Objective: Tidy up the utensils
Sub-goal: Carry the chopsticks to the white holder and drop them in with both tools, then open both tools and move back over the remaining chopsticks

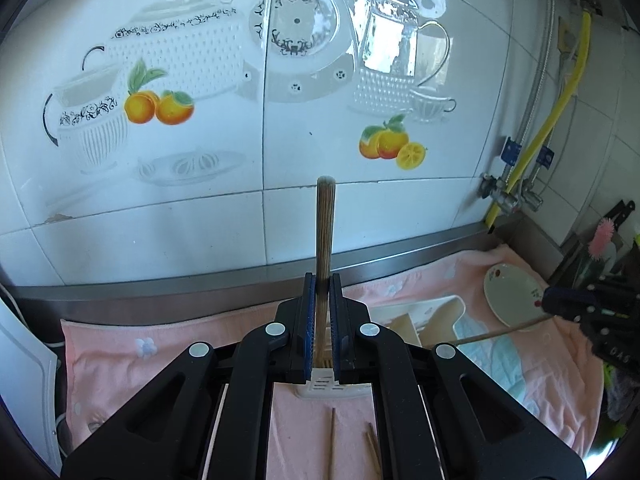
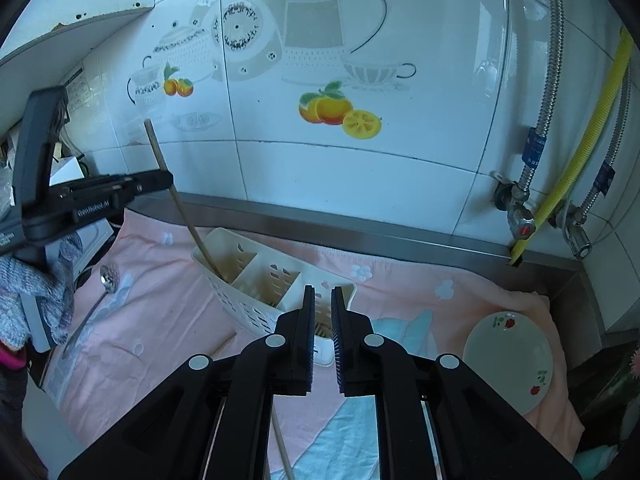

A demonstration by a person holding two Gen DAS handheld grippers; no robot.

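My left gripper [image 1: 323,280] is shut on an upright wooden chopstick [image 1: 325,220]. From the right wrist view, that chopstick [image 2: 188,224] slants down into the leftmost compartment of the white slotted utensil holder [image 2: 256,272], with the left gripper [image 2: 162,180] clamped partway up it. My right gripper [image 2: 321,292] hovers over the holder's right end, its jaws a little apart and nothing visible between the pads. A second chopstick [image 1: 492,333] slants from under the right gripper [image 1: 550,303] toward the holder; the same chopstick [image 2: 283,448] shows below the gripper body.
A pink towel [image 2: 168,320] covers the counter. On it lie a metal spoon [image 2: 107,276], a loose chopstick [image 2: 225,345] and a white flowered plate [image 2: 508,360]. Two more chopsticks [image 1: 332,440] lie near me. Taps and a yellow hose [image 2: 576,168] stand at the right wall.
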